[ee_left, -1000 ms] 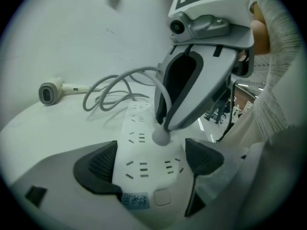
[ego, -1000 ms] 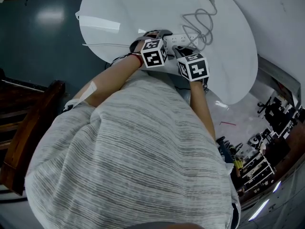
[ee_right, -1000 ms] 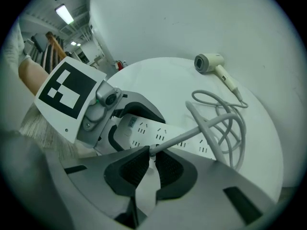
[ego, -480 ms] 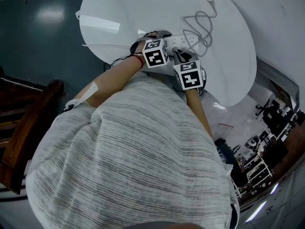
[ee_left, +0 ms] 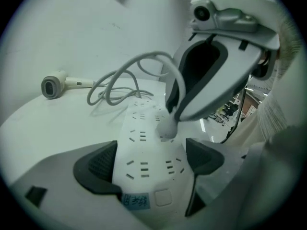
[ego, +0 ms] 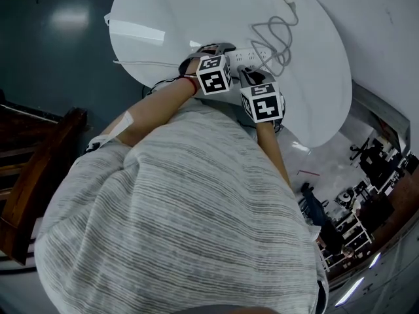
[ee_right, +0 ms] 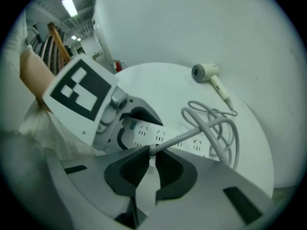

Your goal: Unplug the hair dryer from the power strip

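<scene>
A white power strip (ee_left: 144,147) lies on the round white table (ego: 163,5). My left gripper (ee_left: 151,153) is shut on the strip's near end, a dark pad pressed against each long side. The hair dryer's white plug (ee_left: 168,127) stands in a socket of the strip, and my right gripper (ee_right: 149,169) is shut on it from above. A grey cable (ee_right: 216,128) runs from the plug in loose coils to the white hair dryer (ee_right: 206,73), which lies at the table's far side. In the head view both grippers sit close together over the strip (ego: 252,56).
A white wall rises right behind the table. A flat white sheet (ego: 134,31) lies on the table's left part. A dark wooden chair (ego: 39,169) stands on the floor at the left, and cluttered shelves (ego: 353,221) at the lower right.
The right gripper's marker cube has shifted slightly down and left in the head view. The left gripper and the strip have stayed put.
</scene>
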A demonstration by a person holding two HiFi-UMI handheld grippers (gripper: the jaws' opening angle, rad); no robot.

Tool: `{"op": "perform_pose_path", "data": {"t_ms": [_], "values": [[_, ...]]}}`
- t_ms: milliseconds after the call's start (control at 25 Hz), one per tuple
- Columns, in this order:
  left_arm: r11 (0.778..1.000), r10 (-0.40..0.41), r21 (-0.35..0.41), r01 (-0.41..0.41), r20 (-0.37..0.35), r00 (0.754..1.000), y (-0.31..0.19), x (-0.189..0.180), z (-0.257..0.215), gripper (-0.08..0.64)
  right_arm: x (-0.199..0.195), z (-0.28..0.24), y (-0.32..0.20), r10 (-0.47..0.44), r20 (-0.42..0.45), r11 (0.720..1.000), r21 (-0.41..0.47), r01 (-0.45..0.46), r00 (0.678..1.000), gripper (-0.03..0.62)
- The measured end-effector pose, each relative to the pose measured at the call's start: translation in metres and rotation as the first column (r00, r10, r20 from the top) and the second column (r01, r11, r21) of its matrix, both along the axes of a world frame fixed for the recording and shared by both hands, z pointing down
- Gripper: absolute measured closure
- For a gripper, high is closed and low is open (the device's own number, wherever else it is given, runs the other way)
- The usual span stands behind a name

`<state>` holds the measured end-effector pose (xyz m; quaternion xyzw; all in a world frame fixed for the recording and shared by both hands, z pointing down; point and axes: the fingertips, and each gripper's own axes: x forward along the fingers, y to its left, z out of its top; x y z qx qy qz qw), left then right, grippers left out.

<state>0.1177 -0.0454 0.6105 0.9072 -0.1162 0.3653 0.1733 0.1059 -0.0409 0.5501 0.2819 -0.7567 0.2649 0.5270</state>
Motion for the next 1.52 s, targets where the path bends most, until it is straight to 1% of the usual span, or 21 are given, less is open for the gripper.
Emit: {"op": "perform_pose_path", "data": {"t_ms": [80,160,360,520,680,840,880,960,1000,1040,1120,1200,1240,1360,1520], "values": [[1.000,-0.001,0.003,0.001,0.001,1.000,-0.001,-0.002,0.000,0.117,-0.003,-0.022,-0.003,0.031,0.058,0.999,0.041,-0.033,0.998,0.540],[1.000,-0.001,0.000,0.001,0.001,1.000,0.000,-0.004,0.001,0.117,0.002,-0.036,-0.007,0.049,0.082,0.996,0.066,-0.054,0.995,0.540],[1.000,-0.001,0.005,0.001,-0.017,1.000,0.001,-0.004,-0.002,0.112,0.018,-0.047,-0.015,0.119,0.151,0.989,0.070,-0.131,0.981,0.540],[0.999,0.019,0.036,-0.019,-0.026,0.999,0.003,-0.010,-0.008,0.112,0.019,-0.052,-0.016,0.157,0.217,0.982,0.070,-0.176,0.963,0.538],[0.997,0.019,0.078,-0.014,-0.069,0.997,0.002,-0.021,-0.031,0.112,0.018,-0.056,-0.017,0.171,0.268,0.977,0.076,-0.198,0.948,0.538],[0.990,0.009,0.143,0.007,-0.113,0.994,0.000,-0.038,-0.063,0.114,0.016,-0.060,-0.020,0.171,0.306,0.975,0.087,-0.207,0.937,0.538],[0.989,0.002,0.149,0.017,-0.127,0.992,-0.001,-0.043,-0.071,0.115,0.015,-0.060,-0.021,0.170,0.316,0.974,0.091,-0.208,0.933,0.538],[0.989,-0.028,0.136,0.052,-0.167,0.986,-0.004,-0.052,-0.085,0.122,0.013,-0.061,-0.025,0.170,0.337,0.972,0.098,-0.214,0.926,0.538],[0.989,-0.052,0.128,0.077,-0.189,0.981,-0.007,-0.057,-0.093,0.144,0.011,-0.062,-0.027,0.170,0.347,0.971,0.100,-0.216,0.922,0.538],[0.987,-0.077,0.126,0.105,-0.210,0.975,-0.010,-0.062,-0.102,0.191,0.010,-0.063,-0.028,0.169,0.357,0.970,0.102,-0.219,0.919,0.538],[0.979,-0.118,0.135,0.153,-0.242,0.963,-0.016,-0.071,-0.120,0.340,0.006,-0.066,-0.030,0.169,0.374,0.969,0.107,-0.223,0.912,0.538],[0.970,-0.140,0.158,0.185,-0.256,0.957,-0.020,-0.077,-0.134,0.505,0.004,-0.067,-0.033,0.170,0.389,0.967,0.112,-0.230,0.905,0.538],[0.965,-0.149,0.171,0.197,-0.259,0.954,-0.021,-0.080,-0.140,0.543,0.002,-0.067,-0.035,0.171,0.394,0.966,0.113,-0.233,0.903,0.538],[0.954,-0.175,0.192,0.231,-0.268,0.947,-0.021,-0.083,-0.151,0.554,-0.001,-0.064,-0.042,0.169,0.401,0.966,0.113,-0.232,0.900,0.538],[0.953,-0.199,0.165,0.252,-0.283,0.938,-0.015,-0.085,-0.157,0.554,-0.007,-0.052,-0.051,0.157,0.383,0.972,0.105,-0.212,0.910,0.538]]}}
